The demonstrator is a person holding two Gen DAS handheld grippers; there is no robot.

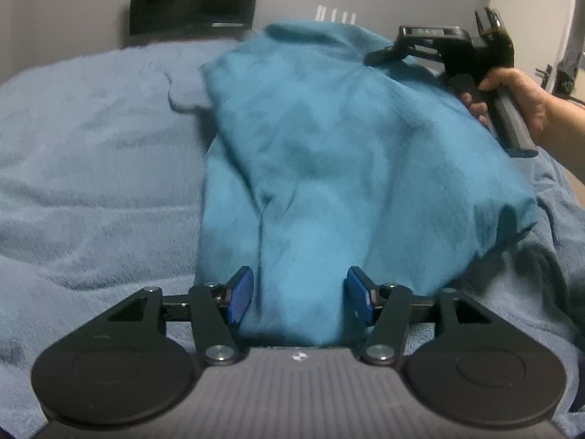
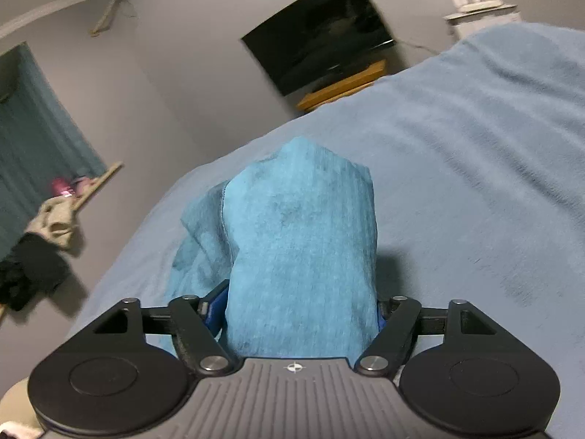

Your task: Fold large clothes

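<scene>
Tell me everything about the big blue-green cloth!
The teal garment looks soft and fuzzy, rumpled, with a stitched seam along one edge. It lies lifted and draped over the light-blue blanket on the bed. The left gripper has cloth between its wide jaws; the right gripper has a thick bunch filling its jaws.

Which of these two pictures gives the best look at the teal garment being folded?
The left wrist view. There the teal garment spreads across the light blue blanket, so its overall shape shows, with the right tongs at its far edge. The right wrist view shows only a bunched part filling those tongs.
</scene>
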